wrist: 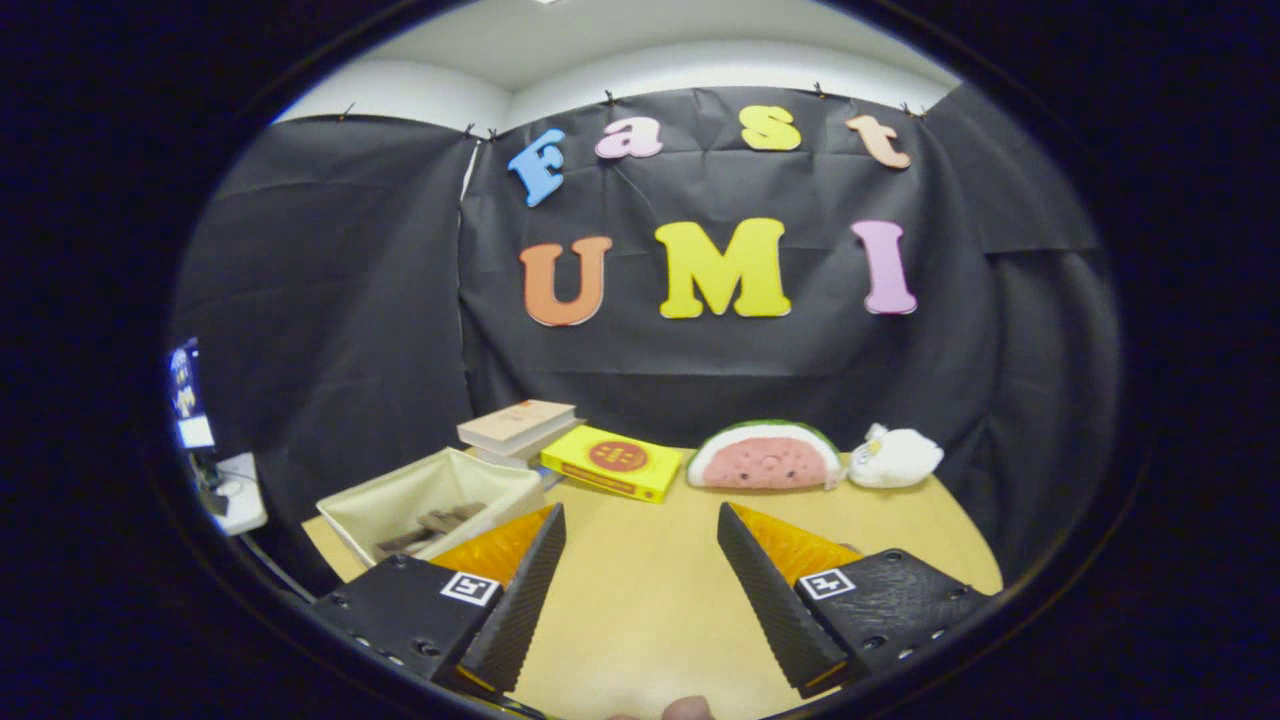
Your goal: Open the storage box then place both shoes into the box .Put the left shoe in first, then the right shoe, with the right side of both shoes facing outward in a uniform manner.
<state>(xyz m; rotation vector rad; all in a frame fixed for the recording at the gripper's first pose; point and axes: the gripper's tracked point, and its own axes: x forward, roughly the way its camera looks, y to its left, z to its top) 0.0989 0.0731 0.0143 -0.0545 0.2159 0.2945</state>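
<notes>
Gripper (640, 575) fingers spread wide, grasping nothing, above bare table (640, 620). Storage box (432, 500) sits just left of the fingers, top open, apparently for loading; dark contents unclear.

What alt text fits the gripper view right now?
The tongs stand open over bare table, holding nothing. Beyond the left finger sits an open fabric box with dark items inside; past it lie stacked books, a yellow box, a watermelon plush and a white plush.
</notes>
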